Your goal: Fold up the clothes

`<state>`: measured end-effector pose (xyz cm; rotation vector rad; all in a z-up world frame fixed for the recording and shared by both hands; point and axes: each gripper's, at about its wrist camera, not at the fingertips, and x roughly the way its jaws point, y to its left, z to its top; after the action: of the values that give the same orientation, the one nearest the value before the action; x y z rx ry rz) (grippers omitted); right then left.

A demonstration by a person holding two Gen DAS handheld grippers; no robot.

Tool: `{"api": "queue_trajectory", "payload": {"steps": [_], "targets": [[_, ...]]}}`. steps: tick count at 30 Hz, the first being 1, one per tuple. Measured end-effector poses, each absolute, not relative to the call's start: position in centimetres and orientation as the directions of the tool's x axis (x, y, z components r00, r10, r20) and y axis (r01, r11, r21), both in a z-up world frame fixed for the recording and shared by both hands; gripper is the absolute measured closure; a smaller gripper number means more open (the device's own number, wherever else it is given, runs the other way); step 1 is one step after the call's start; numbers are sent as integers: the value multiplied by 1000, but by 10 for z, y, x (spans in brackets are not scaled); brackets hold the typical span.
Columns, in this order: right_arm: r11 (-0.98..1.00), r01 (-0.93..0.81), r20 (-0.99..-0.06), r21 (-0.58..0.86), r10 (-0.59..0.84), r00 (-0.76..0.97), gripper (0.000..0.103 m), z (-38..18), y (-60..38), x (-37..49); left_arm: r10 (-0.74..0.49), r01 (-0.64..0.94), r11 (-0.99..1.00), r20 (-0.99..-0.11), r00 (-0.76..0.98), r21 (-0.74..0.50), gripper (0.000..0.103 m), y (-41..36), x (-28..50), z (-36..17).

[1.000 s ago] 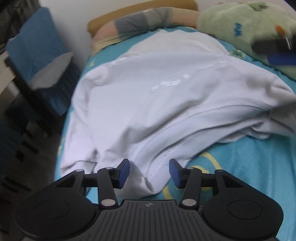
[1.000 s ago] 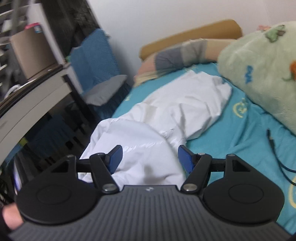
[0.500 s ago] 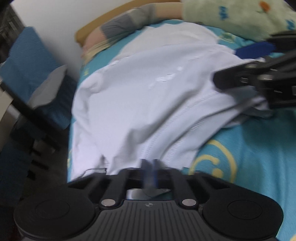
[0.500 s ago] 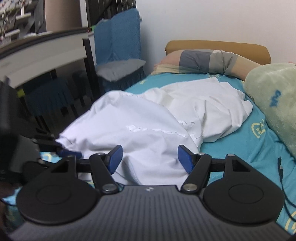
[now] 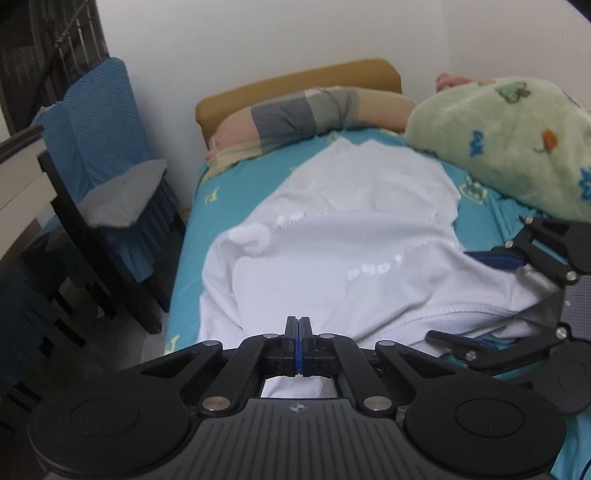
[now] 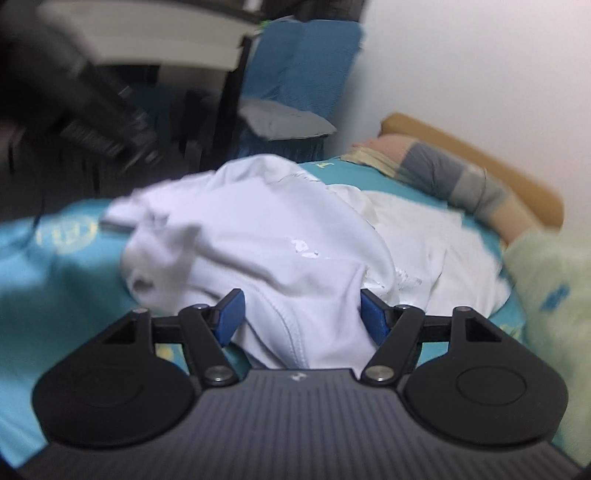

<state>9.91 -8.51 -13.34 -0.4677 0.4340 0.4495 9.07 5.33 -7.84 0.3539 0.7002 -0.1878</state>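
A white shirt (image 5: 351, 251) lies rumpled on the blue bed sheet (image 5: 229, 192). My left gripper (image 5: 299, 332) is shut on the shirt's near hem. My right gripper (image 6: 301, 314) is open, its blue pads (image 6: 231, 310) on either side of a bunched hem fold of the shirt (image 6: 280, 258). The right gripper also shows at the right edge of the left wrist view (image 5: 487, 299), its jaws open around the shirt's right edge. The right wrist view is motion-blurred.
A green fleece blanket (image 5: 509, 140) is heaped at the right of the bed. A striped pillow (image 5: 306, 114) lies by the tan headboard (image 5: 295, 85). A chair with blue cover (image 5: 99, 155) stands left of the bed, beside a desk (image 6: 147, 33).
My left gripper closed on the shirt's hem. My right gripper swung in from the right and now straddles the shirt's hem fold, still open.
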Motion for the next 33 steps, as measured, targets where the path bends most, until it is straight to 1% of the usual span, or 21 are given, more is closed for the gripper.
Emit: {"api": "queue_trajectory", "payload": {"steps": [2, 4, 8, 9, 10, 11, 13, 15, 17, 18, 21, 23, 25, 27, 30, 32, 33], "targets": [[768, -489, -486, -414, 267, 832, 35, -138, -82, 94, -51, 302, 916, -671, 740, 263, 99, 53, 95, -86], [757, -478, -495, -446, 236, 836, 35, -139, -83, 94, -63, 321, 911, -682, 729, 259, 94, 53, 97, -93], [777, -409, -467, -478, 170, 868, 35, -138, -90, 97, -98, 377, 888, -694, 713, 262, 87, 48, 99, -105], [801, -386, -444, -457, 171, 880, 35, -134, -95, 97, -105, 392, 879, -690, 716, 273, 86, 45, 97, -107], [825, -365, -421, -432, 174, 890, 35, -128, -99, 98, -112, 405, 869, -685, 720, 284, 78, 42, 96, -109], [849, -348, -393, -398, 185, 901, 35, -122, -104, 97, -120, 418, 859, -678, 726, 296, 67, 38, 95, -110], [881, -301, -339, -364, 175, 924, 35, -112, -110, 97, -144, 448, 834, -655, 742, 324, 57, 29, 90, -112], [908, -260, -294, -328, 164, 942, 35, -103, -117, 97, -178, 483, 800, -630, 756, 355, 54, 17, 84, -115], [931, -236, -277, -279, 158, 948, 35, -97, -124, 97, -180, 488, 769, -593, 785, 413, 46, 3, 78, -119], [941, -224, -269, -254, 154, 951, 35, -94, -128, 97, -166, 475, 755, -568, 806, 452, 46, -4, 76, -122], [966, -188, -246, -177, 142, 959, 35, -86, -139, 98, -75, 381, 710, -474, 877, 592, 44, -22, 70, -130], [980, -161, -252, -119, 127, 959, 35, -83, -148, 101, -22, 310, 684, -406, 914, 660, 43, -24, 69, -130], [989, -135, -259, -60, 115, 959, 35, -80, -157, 104, 21, 240, 690, -351, 936, 682, 42, -19, 70, -123], [993, -120, -276, -3, 114, 954, 35, -79, -166, 108, 62, 173, 713, -307, 950, 679, 41, -11, 71, -111], [992, -94, -301, 81, 115, 947, 35, -79, -178, 114, 64, 104, 770, -238, 969, 629, 37, 0, 63, -86], [988, -88, -320, 125, 124, 939, 35, -80, -185, 117, 70, 54, 798, -182, 981, 600, 31, 3, 56, -73], [986, -91, -337, 141, 134, 932, 35, -81, -187, 119, 77, 31, 810, -158, 984, 586, 31, 4, 53, -68]]}}
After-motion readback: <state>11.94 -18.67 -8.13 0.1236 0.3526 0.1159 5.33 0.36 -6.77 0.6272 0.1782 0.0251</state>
